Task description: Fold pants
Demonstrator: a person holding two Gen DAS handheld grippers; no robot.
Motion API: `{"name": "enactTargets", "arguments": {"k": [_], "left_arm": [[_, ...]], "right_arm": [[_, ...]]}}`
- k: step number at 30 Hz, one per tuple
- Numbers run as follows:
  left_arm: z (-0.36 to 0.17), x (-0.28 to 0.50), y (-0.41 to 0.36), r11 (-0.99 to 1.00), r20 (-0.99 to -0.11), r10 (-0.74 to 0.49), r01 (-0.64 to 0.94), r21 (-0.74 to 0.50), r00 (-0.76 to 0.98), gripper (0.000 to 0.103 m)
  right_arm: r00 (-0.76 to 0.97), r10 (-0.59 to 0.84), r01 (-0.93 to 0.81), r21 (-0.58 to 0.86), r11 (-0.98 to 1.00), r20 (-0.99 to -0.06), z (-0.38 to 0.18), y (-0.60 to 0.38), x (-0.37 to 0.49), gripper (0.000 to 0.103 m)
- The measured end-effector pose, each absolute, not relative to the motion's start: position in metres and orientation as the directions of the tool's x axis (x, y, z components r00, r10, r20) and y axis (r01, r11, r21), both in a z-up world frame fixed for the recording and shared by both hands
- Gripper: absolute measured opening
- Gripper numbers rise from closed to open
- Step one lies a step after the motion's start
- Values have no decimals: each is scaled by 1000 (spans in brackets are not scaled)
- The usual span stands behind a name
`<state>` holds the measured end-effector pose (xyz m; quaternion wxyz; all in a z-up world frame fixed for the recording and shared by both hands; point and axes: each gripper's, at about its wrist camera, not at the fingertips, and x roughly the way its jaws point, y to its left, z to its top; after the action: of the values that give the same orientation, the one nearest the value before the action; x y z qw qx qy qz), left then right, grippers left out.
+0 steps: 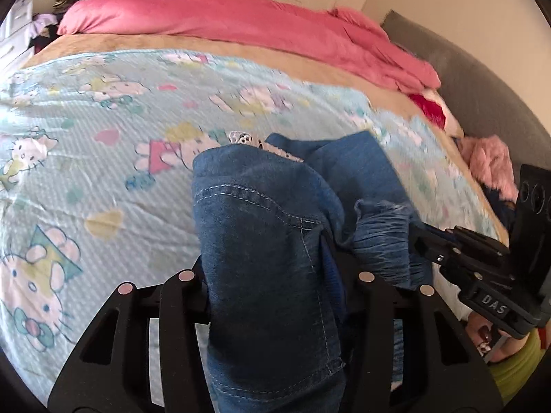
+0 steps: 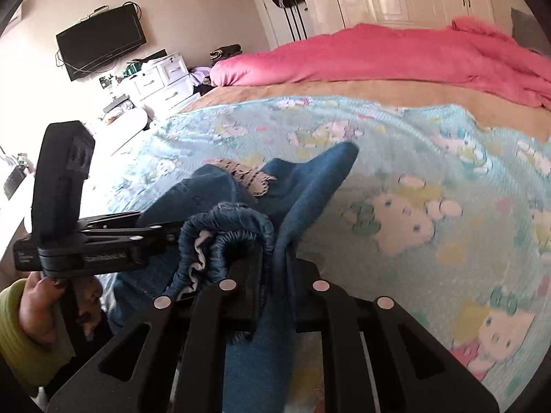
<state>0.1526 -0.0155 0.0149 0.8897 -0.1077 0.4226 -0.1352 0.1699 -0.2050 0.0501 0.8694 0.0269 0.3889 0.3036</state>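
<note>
Both grippers are clenched on the pants [image 1: 268, 241], a blue denim pair held bunched and lifted above the bed rather than lying flat on it. Left gripper [image 1: 275, 275] pinches a thick fold of denim with a stitched seam; the cloth drapes down over its fingers toward the camera. Right gripper [image 2: 272, 285] is closed on a twisted strand of the same fabric, with the gathered elastic waistband [image 2: 224, 237] crumpled just beside its left finger. The two tools sit close together, each visible in the other's view, so the garment hangs as one clump between them (likely a grip for carrying or shaking out, not yet a fold). A pale patterned lining [image 2: 248, 175] shows at the top of the bundle. Below lies the light-blue cartoon-print bedsheet [image 1: 103, 179], a broad flat surface suited to laying the pants out; the pink duvet [image 1: 224, 17] is heaped well apart at the far side. Folding proper looks not yet begun.
</note>
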Motion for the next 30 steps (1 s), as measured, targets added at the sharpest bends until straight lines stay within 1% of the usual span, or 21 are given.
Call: {"name": "enactTargets", "arguments": {"k": [1, 3, 5, 6, 7, 8, 9, 10, 12, 13, 14, 16, 19, 20, 21, 24, 27, 30], "left_arm": [[14, 154, -16, 946, -727, -317, 146, -289, 609, 42], [0, 157, -17, 957, -764, -286, 128, -261, 579, 57], [-8, 157, -14, 963, -785, -262, 106, -247, 562, 64], [-8, 155, -13, 966, -788, -252, 100, -238, 562, 72], [-6, 154, -12, 969, -790, -242, 94, -230, 564, 78], [-2, 152, -12, 974, -790, -219, 84, -210, 573, 88], [2, 147, -11, 978, -784, -204, 79, -195, 586, 92], [5, 144, -9, 980, -779, -194, 75, -186, 597, 94], [13, 134, -5, 983, -769, -174, 59, -175, 615, 93], [15, 132, -5, 983, -767, -174, 58, -176, 618, 94], [19, 126, -4, 983, -764, -170, 53, -175, 623, 94], [27, 117, -4, 985, -757, -158, 46, -168, 633, 94], [40, 96, -1, 986, -731, -146, 36, -164, 667, 94], [44, 86, 0, 985, -721, -145, 33, -167, 677, 94], [46, 77, 0, 985, -713, -145, 31, -171, 686, 94], [47, 54, 0, 981, -707, -158, 29, -190, 689, 94], [41, 33, -3, 987, -728, -142, 39, -156, 671, 94], [36, 19, -2, 985, -740, -145, 25, -171, 657, 94]], "right_arm": [[513, 529, -495, 271, 826, -676, 46, -204, 175, 11], [509, 489, -469, 248, 848, -708, 35, -204, 183, 11], [510, 437, -435, 216, 874, -741, 22, -206, 183, 14], [511, 431, -424, 218, 879, -744, 19, -209, 181, 14], [511, 428, -410, 227, 884, -745, 18, -213, 179, 19], [514, 422, -397, 229, 889, -747, 17, -215, 177, 37], [525, 409, -380, 225, 898, -747, 18, -220, 173, 47], [537, 402, -373, 219, 902, -741, 21, -222, 169, 57], [565, 384, -365, 196, 910, -730, 30, -227, 160, 59], [580, 376, -364, 184, 913, -722, 35, -229, 155, 65], [592, 372, -363, 176, 915, -715, 39, -230, 152, 74], [628, 363, -364, 152, 919, -688, 53, -234, 136, 82], [672, 345, -363, 115, 925, -655, 71, -236, 115, 85], [680, 342, -361, 109, 926, -648, 74, -237, 110, 95], [695, 334, -353, 103, 930, -636, 79, -239, 103, 99], [715, 339, -349, 109, 931, -612, 89, -243, 85, 99], [711, 341, -343, 121, 932, -615, 89, -245, 71, 99], [711, 332, -338, 114, 934, -620, 87, -247, 56, 99]]}}
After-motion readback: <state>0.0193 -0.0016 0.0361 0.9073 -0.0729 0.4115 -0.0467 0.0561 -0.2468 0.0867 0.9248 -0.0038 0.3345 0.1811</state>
